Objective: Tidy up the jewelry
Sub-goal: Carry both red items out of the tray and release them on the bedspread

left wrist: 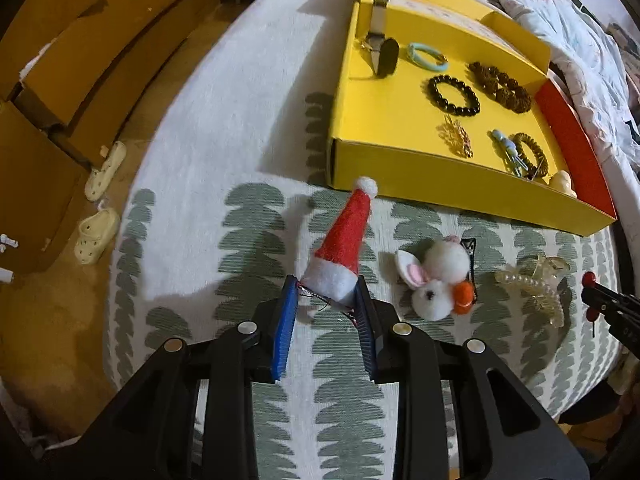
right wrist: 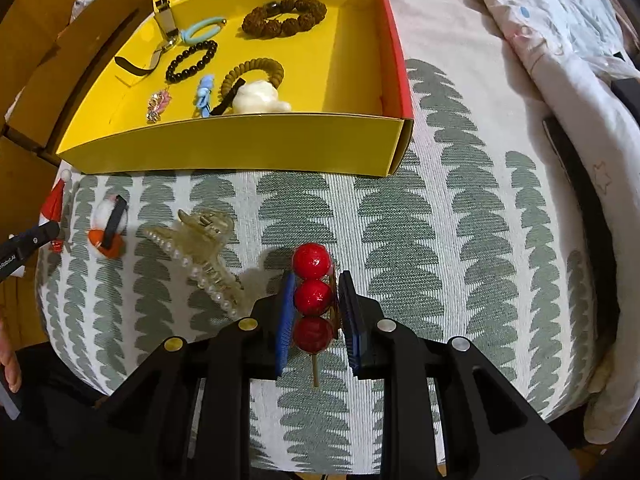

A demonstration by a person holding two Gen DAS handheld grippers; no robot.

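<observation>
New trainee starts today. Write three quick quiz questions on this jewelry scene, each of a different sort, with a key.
1. True or false: the left gripper holds the Santa hat clip.
2. What does the right gripper hold? A) pearl claw clip B) red ball hairpin C) black bead bracelet
3. Fill in: sorted pieces lie in the ___ box.

Key: 1 true; 2 B; 3 yellow.
</observation>
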